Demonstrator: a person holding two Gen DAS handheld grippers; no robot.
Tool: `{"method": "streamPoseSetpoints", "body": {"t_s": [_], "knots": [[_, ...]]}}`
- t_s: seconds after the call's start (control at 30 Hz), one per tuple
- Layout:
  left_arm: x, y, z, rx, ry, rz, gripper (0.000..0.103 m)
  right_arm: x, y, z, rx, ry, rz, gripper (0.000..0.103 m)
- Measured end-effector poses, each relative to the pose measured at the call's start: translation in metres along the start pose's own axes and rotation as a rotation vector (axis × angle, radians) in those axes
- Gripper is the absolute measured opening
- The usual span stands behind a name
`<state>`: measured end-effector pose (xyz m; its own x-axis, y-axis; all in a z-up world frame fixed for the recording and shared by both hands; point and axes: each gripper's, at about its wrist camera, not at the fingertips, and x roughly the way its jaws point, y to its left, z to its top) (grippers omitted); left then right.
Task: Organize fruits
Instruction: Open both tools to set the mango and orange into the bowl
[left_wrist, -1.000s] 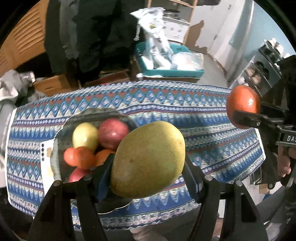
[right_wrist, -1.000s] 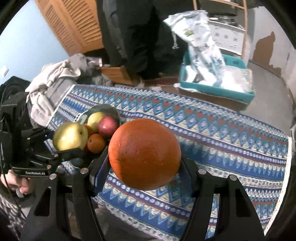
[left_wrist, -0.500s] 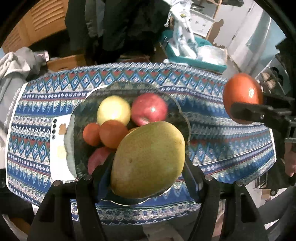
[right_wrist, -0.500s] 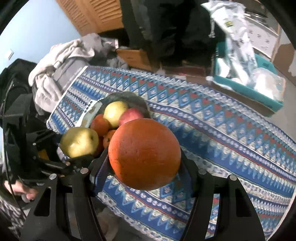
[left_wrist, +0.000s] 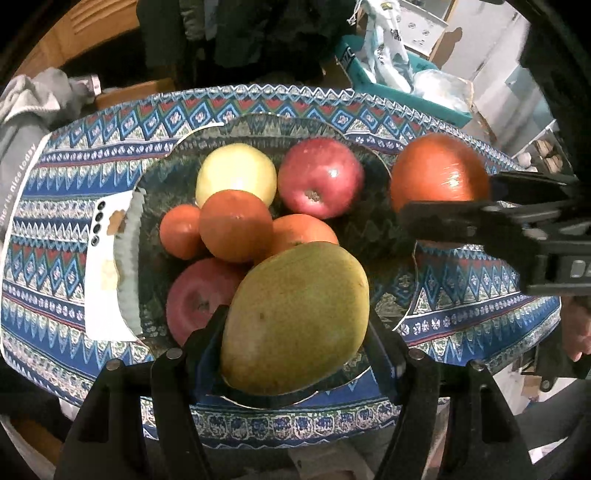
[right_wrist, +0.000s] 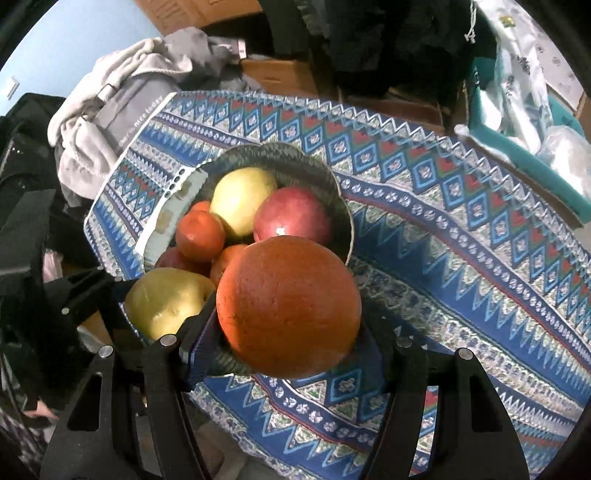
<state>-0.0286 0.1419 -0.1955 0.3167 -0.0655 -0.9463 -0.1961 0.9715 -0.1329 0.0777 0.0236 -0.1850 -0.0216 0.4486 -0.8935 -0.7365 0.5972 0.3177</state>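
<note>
Clamping a green-yellow mango (left_wrist: 295, 321), the left gripper (left_wrist: 295, 354) tilts steeply down over the near side of the bowl (left_wrist: 373, 177), hiding part of a red apple (left_wrist: 195, 295). Grasping a large orange (right_wrist: 288, 306), the right gripper (right_wrist: 288, 343) hangs above the bowl's right rim, covering the fruit beneath. The tabletop (right_wrist: 461, 229) edges are cut off.

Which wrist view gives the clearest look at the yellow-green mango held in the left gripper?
The left wrist view: the mango fills the foreground between the left gripper fingers, nearly its whole face visible. In the right wrist view the mango sits small at the left, partly hidden behind the orange and a gripper finger.
</note>
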Motion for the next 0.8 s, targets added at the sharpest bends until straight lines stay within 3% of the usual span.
{"method": "streamPoseSetpoints", "body": {"t_s": [0.4,0.53,0.8], "knots": [[0.007,-0.008,0.003,0.022,-0.003,0.04,0.071,0.022,-0.007,0.001,0.059,0.038,0.033,0.069],[0.01,-0.008,0.004,0.007,0.006,0.007,0.072,0.015,-0.008,0.001,0.079,0.013,0.065,0.07],[0.005,-0.004,0.005,-0.019,0.009,0.02,0.072,-0.008,-0.003,0.003,0.082,-0.035,0.064,0.07]]}}
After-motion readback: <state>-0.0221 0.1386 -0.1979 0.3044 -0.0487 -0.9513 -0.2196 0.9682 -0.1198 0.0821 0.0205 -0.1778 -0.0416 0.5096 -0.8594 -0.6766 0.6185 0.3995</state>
